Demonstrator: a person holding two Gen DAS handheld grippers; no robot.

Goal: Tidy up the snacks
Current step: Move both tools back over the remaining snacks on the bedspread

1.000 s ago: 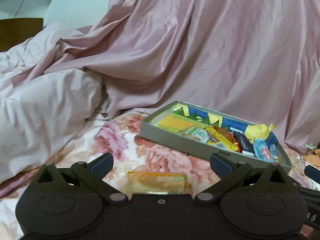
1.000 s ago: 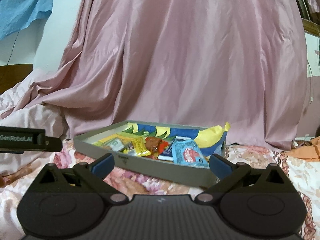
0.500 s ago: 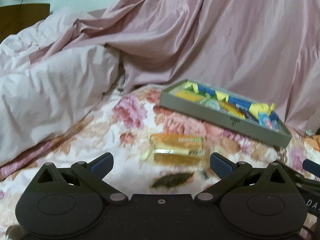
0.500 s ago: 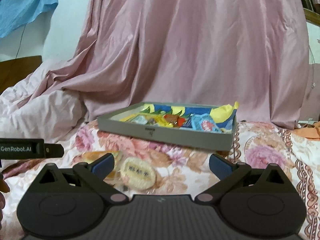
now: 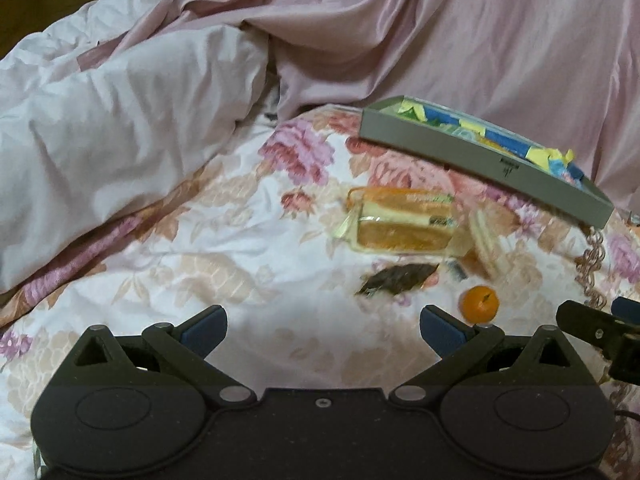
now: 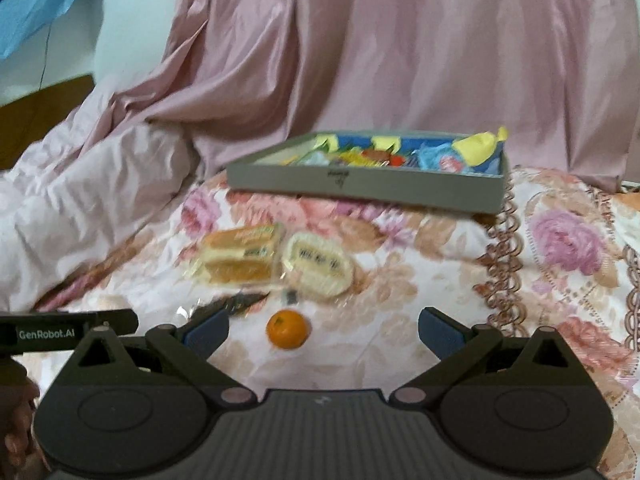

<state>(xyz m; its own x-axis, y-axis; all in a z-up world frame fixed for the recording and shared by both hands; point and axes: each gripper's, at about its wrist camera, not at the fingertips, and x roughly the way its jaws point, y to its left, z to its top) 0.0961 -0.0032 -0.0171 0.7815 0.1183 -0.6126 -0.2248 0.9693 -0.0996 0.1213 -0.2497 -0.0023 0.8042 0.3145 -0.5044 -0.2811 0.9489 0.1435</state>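
Already packed: grey box [image 6: 368, 188] at the far side of the floral bed [image 6: 560, 280], holding many bright wrapped snacks.
Left to pack: sandwich cake pack [image 6: 240, 260], round biscuit pack [image 6: 320, 266], dark wrapper [image 5: 396, 278], small orange [image 6: 287, 329], all loose nearer.
Left gripper [image 5: 322, 326]: jaws open, empty.
Right gripper [image 6: 323, 328]: jaws open, empty, orange just ahead.

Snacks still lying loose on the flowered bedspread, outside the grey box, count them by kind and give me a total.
Wrapped sandwich cake: 1
Wrapped round pastry: 1
Dark wrapped snack: 1
Small orange fruit: 1
Total: 4
The packets in the grey box are not counted.
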